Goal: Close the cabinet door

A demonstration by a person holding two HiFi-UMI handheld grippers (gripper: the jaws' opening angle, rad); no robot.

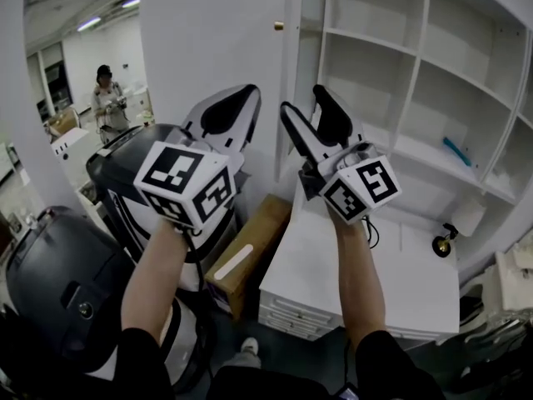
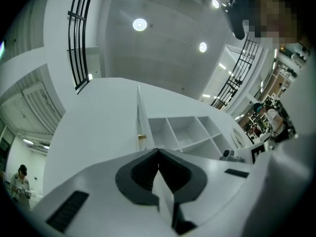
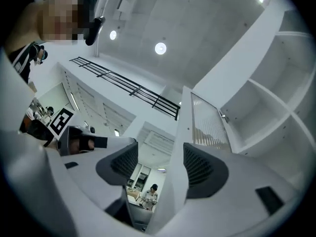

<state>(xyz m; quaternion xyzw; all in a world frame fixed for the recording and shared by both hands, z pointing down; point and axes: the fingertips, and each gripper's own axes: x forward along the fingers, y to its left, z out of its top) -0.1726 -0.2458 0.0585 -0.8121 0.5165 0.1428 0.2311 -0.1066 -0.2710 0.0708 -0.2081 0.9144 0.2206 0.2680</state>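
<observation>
Cabinet door (image 1: 208,40): white and tall, standing open from the shelf cabinet (image 1: 426,48) toward the near side, long axis upright. Showed its outer face to the left, with a small brass knob (image 1: 278,26) high up beside the free edge. Hung at the far side, judging by the hinge (image 3: 224,117) on the inner face in the right gripper view.

Right gripper (image 1: 302,98): held with fingers apart, pointed upward, astride the free edge of the door. Seemed not clamped, with a clear gap beside the left finger. Impossible to tell contact at the right finger.

Left gripper (image 1: 247,92): held with fingers together, nothing between them, just left of the right one, in front of the outer face and below the knob.

Probably called next for a push on that outer face toward the right and far, onto the shelf cabinet.
</observation>
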